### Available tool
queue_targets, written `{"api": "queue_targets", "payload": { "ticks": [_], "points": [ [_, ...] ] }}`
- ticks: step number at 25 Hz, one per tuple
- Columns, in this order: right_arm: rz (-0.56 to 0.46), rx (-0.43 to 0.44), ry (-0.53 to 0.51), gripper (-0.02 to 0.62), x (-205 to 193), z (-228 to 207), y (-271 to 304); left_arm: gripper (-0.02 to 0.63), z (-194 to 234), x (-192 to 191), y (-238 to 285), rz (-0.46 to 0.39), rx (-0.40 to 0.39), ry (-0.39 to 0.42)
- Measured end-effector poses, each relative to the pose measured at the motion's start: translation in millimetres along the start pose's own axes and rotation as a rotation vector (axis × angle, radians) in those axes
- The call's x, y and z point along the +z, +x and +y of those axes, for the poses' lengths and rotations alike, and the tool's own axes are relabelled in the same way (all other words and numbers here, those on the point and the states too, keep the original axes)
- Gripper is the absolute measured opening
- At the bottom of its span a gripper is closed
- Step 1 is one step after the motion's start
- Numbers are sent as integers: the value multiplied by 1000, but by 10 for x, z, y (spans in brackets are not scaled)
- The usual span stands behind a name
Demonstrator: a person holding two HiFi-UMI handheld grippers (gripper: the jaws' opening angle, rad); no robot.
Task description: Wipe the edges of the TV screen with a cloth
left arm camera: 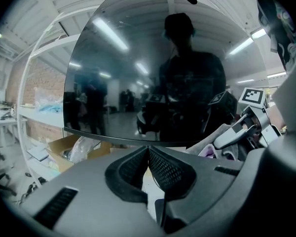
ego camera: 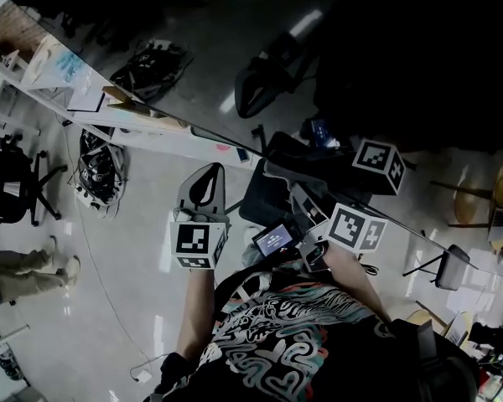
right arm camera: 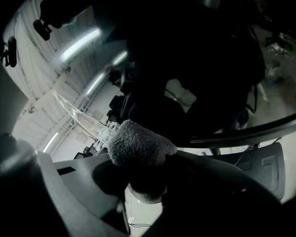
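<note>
Our right gripper (right arm camera: 144, 168) is clamped on a wad of cloth (right arm camera: 138, 149). The cloth is grey and nubbly like towelling, bunched into a rounded lump that bulges past the tips toward 12 o'clock. Our left gripper (left arm camera: 148, 152) is closed on nothing, its ribbed black pads pressed together.

In the right gripper view, the thin dark rim of the TV screen (left arm camera: 138, 83) curves past just beyond the cloth at 3 o'clock. We cannot tell whether the cloth is touching it. In the left gripper view the screen fills the upper half. It is a broad glossy black panel that mirrors the ceiling lights and the person, and the right gripper and cloth sit at 3 o'clock near its lower edge.

The main risk we see is the hard grey plastic of the gripper meeting that glossy surface. The cloth covers only the tips, so a tilted stroke could scrape the rim or the glass.

The wad is also held only by a pinch, and dragging it along the edge may pull it loose.

The left gripper isn't steadying the panel, so a firm push could rock it.

A white shelf frame (left arm camera: 32, 78) stands around the screen. A cardboard box (left arm camera: 64, 149) with a crinkled plastic bag (left arm camera: 81, 148) sits below at 8 o'clock.
</note>
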State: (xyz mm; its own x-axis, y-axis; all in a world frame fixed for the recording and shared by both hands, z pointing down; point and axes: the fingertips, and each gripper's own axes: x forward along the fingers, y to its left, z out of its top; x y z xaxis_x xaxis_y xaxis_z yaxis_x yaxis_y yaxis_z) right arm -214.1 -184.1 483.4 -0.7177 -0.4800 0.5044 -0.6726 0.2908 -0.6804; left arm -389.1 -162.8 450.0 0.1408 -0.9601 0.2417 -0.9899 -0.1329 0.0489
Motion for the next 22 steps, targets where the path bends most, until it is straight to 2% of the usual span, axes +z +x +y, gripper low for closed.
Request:
{"api": "queue_targets", "payload": {
  "ticks": [3, 7, 15, 19, 22],
  "points": [
    [-6, 5, 5, 179, -1, 47, 101, 18, 106, -75, 37, 32, -10, 4],
    [-9, 7, 22, 179, -4, 123, 226, 18, 249, 8, 103, 6, -16, 11],
    [-18, -22, 49, 179, -13, 394, 560, 18, 618, 20, 101, 25, -65, 20],
    [-62, -31, 90, 179, 10, 315, 507, 18, 550, -11, 128, 21, -109, 34],
    [-104, -54, 131, 179, 17, 310, 516, 18, 657, -4, 135, 18, -140, 45]
  ]
}}
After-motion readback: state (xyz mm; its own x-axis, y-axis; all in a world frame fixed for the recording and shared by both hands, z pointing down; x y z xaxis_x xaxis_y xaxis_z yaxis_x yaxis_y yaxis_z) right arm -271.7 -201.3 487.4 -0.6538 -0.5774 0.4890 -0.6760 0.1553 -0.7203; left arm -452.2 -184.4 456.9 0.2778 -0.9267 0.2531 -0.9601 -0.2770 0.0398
